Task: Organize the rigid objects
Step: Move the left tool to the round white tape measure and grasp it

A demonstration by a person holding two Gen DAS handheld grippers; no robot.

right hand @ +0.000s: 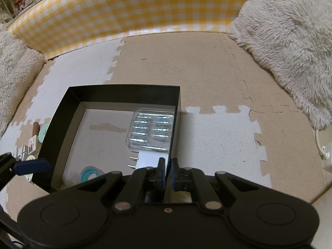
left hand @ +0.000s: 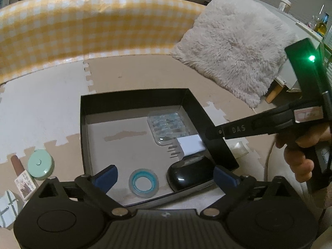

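Two grippers: both working at one black box (left hand: 132, 97) on the floor.
right gripper (right hand: 166, 167): clenched on the box's right wall, one finger inside and one outside. Judgement: it pins the box so it won't slide while things go in.
left gripper (left hand: 164, 175): released, fingers wide apart, hovering over the near edge of the box, holding nothing. Judgement: free to fetch the next piece.
in box: clear blister pack (left hand: 168, 125) at far right corner; white plug adapter (left hand: 189, 145) just near of it, prongs pointing left; black mouse (left hand: 187, 175) at near right; blue tape roll (left hand: 143, 183) near centre. Items hug the right wall, so left half stays free.
outside box: mint round case (left hand: 40, 164), brown-capped tube (left hand: 20, 173) and a white strapped item (left hand: 8, 208), all left of the box. Judgement: these are next.
surface: beige and white foam puzzle mat (right hand: 217, 72), flat.
room: yellow gingham panel (right hand: 134, 10) along the far side; fluffy white cushion (right hand: 290, 35) at far right.
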